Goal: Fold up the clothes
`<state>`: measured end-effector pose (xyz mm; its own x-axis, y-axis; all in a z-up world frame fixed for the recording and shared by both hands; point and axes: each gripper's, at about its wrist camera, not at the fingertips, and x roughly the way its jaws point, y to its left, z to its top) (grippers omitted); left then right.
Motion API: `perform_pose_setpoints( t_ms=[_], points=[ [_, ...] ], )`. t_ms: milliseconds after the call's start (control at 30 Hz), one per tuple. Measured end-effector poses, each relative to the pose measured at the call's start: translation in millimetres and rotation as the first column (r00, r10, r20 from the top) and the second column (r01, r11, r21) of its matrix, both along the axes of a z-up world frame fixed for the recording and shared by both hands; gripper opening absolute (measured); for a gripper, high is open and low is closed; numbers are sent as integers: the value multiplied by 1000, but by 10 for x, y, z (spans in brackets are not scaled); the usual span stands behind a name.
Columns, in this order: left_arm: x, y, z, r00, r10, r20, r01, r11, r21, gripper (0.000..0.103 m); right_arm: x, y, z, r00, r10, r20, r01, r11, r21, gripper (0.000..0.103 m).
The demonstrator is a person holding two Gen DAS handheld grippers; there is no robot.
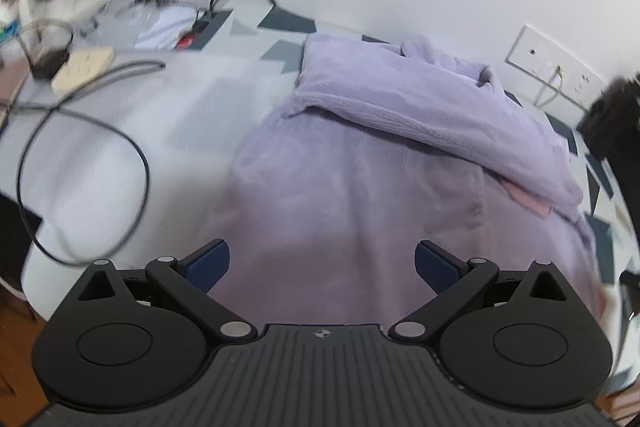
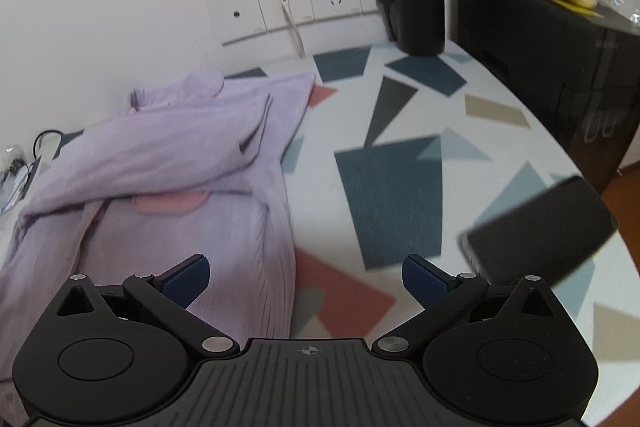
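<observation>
Lilac top (image 1: pixel 360 155) sits near the counter's (image 2: pixel 400 131) back edge by the wall, sleeve flopped across, only partly folded. Both left tongs (image 1: pixel 322 265) and right tongs (image 2: pixel 306 277) spread wide, empty.

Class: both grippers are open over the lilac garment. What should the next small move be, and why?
Probably lower the left gripper and pinch the near hem of the lilac garment: its jaws stand open and empty above it, and a sleeve is already folded across.
</observation>
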<state>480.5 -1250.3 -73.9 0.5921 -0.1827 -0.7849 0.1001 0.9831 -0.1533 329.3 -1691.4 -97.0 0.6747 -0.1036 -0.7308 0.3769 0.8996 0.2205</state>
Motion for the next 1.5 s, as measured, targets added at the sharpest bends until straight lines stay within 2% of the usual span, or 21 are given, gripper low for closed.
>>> perform_pose_setpoints(
  t_ms=[167, 333, 500, 767, 933, 1000, 1067, 1200, 1233, 1267, 1300, 1333, 1433, 1500],
  points=[
    [-64, 203, -58, 995, -90, 49, 87, 995, 51, 101, -151, 251, -49, 999, -39, -22, 39, 999, -23, 102],
    [-123, 509, -156, 985, -158, 69, 155, 987, 47, 102, -326, 510, -109, 993, -112, -43, 112, 994, -18, 102],
    [-165, 775, -312, 973, -227, 42, 225, 973, 52, 102, -353, 857, -171, 991, -114, -64, 111, 993, -42, 102],
    [-111, 1006, -602, 955, -295, -40, 296, 955, 5, 102, -242, 1209, -172, 993, -65, -101, 57, 995, -87, 102],
    [-121, 1106, -680, 935, -349, -69, 345, 937, -65, 102, -215, 1323, -157, 993, -43, -112, 31, 993, -110, 102],
    [-135, 1187, -700, 932, -355, -77, 348, 933, -90, 94, -247, 1316, -164, 992, -54, -113, 42, 993, -107, 102],
    [-143, 1268, -723, 930, -357, -87, 346, 931, -121, 80, -282, 1306, -177, 991, -66, -117, 54, 993, -102, 102],
    [-153, 1349, -723, 925, -368, -92, 353, 924, -147, 73, -350, 1284, -203, 988, -97, -122, 87, 992, -89, 102],
    [-155, 1356, -716, 923, -373, -92, 358, 922, -148, 60, -366, 1280, -209, 987, -107, -123, 97, 992, -85, 102],
    [-156, 1358, -699, 921, -378, -89, 364, 920, -144, 31, -385, 1279, -212, 986, -117, -121, 108, 991, -78, 102],
    [-161, 1357, -677, 920, -383, -84, 370, 918, -141, 13, -409, 1286, -211, 985, -128, -117, 120, 990, -71, 102],
    [-174, 1356, -644, 918, -391, -73, 379, 915, -136, 9, -429, 1298, -209, 984, -137, -113, 130, 989, -65, 102],
    [-263, 1366, -472, 904, -427, 4, 426, 900, -89, 8, -512, 1366, -202, 983, -155, -102, 149, 987, -63, 102],
    [-264, 1419, -443, 908, -420, 17, 420, 905, -73, 4, -565, 1417, -216, 982, -162, -97, 155, 985, -70, 102]
  ],
)
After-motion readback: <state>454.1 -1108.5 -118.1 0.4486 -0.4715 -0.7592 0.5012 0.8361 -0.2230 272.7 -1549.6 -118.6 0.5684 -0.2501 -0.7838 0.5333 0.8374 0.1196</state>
